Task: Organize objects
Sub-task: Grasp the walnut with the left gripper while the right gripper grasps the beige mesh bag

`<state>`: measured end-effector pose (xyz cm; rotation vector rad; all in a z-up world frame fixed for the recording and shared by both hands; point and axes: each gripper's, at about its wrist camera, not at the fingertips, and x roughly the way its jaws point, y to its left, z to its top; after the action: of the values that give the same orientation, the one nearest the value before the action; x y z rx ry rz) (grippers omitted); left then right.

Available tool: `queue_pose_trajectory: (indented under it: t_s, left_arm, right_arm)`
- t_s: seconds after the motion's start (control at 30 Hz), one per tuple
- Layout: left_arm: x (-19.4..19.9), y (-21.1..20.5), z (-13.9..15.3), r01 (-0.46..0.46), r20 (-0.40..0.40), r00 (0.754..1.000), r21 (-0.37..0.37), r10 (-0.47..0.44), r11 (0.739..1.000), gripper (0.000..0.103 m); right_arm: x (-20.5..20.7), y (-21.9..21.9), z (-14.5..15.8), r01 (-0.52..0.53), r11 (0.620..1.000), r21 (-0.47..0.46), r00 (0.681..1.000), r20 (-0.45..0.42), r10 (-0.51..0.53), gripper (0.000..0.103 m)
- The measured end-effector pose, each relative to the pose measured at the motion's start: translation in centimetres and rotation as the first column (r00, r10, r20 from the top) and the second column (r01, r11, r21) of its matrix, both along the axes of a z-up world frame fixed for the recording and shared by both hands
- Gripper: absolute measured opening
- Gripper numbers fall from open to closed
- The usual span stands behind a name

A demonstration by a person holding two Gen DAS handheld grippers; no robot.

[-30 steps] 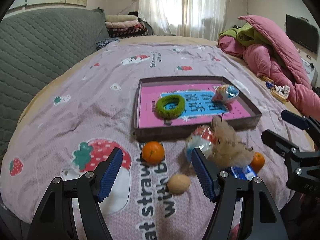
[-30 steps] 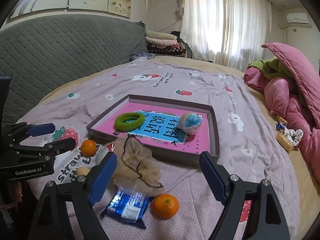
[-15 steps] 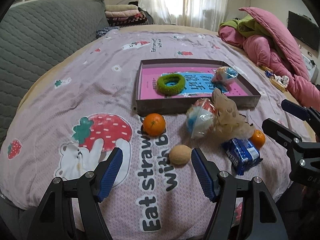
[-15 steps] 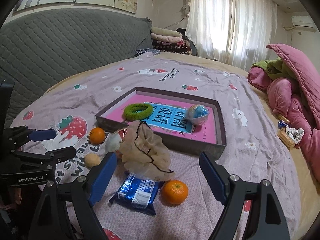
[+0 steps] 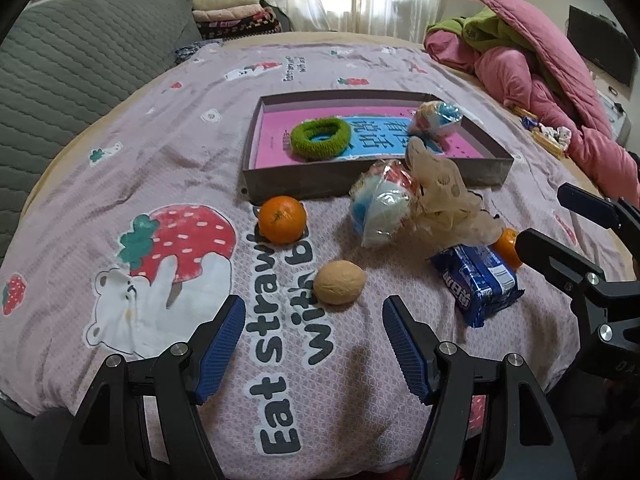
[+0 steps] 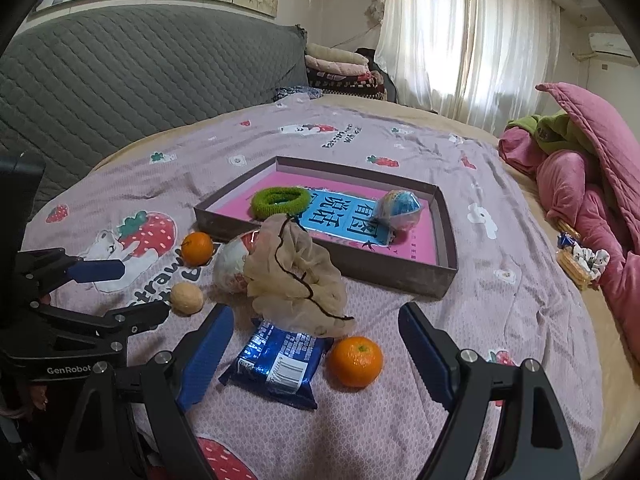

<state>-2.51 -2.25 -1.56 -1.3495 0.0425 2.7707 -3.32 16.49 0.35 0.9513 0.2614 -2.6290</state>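
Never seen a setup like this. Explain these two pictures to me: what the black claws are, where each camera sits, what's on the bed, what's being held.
No robot: a person holds a two-finger claw in each hand, each with a camera looking along its fingers. One picture shows the left gripper, the other the right gripper. Both are open and hold nothing. On the bedspread a shallow box contains a green hair tie and a wrapped ball. Outside lie two oranges, a walnut, a blue snack pack, a beige scrunchie and another wrapped ball.
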Motion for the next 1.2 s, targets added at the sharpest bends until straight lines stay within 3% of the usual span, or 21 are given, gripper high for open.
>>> queue_pose_trajectory:
  t_s: [0.73,1.07,1.13,1.2]
  left_arm:
    - [-2.4,0.5,-2.0,0.017,0.021,1.0,0.017,-0.017,1.0,0.073]
    - [-4.1,0.6,-3.0,0.015,0.021,1.0,-0.015,-0.014,1.0,0.071]
    - [-4.2,0.8,-3.1,0.026,0.02,0.999,-0.008,-0.026,1.0,0.069]
    - [-4.3,1.1,-3.2,0.034,0.02,0.999,-0.014,-0.033,0.999,0.064]
  right_arm:
    - [-3.7,-2.1,-3.1,-0.044,0.996,0.077,0.997,0.063,0.04,0.084]
    - [-6.6,-2.7,-4.2,-0.071,0.992,0.105,0.993,0.102,0.06,0.084]
    - [-7.1,-3.0,-4.5,-0.083,0.991,0.102,0.99,0.121,0.07,0.079]
    - [-7.4,-3.3,-4.8,-0.095,0.991,0.095,0.988,0.134,0.082,0.062]
